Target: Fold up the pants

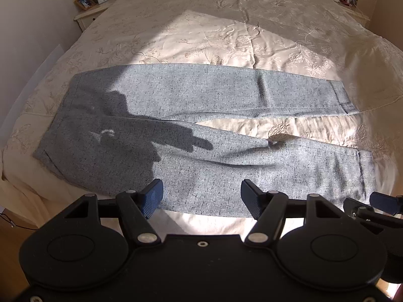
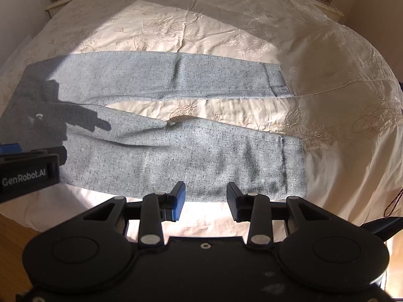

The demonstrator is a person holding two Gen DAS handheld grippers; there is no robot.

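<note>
Both grippers over the near leg of the pants

The left gripper (image 1: pixel 201 198) and right gripper (image 2: pixel 206 201) hang with jaws wide and empty above the grey pants (image 2: pixel 161 151), which lie flat across a sunlit cream bed (image 2: pixel 226 25); nightstands (image 1: pixel 93 15) stand far behind.

The pants (image 1: pixel 201 115) are seen in speckled grey flecked with black. The bedspread (image 1: pixel 226 37) is cream, embroidered with floral patterns. Blue gripper pads (image 2: pixel 179 196) are shown on black frames.

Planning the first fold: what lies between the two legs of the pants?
Only bare embroidered bedspread shows in the gap between the far leg and near leg, clearest in the right wrist view.
</note>
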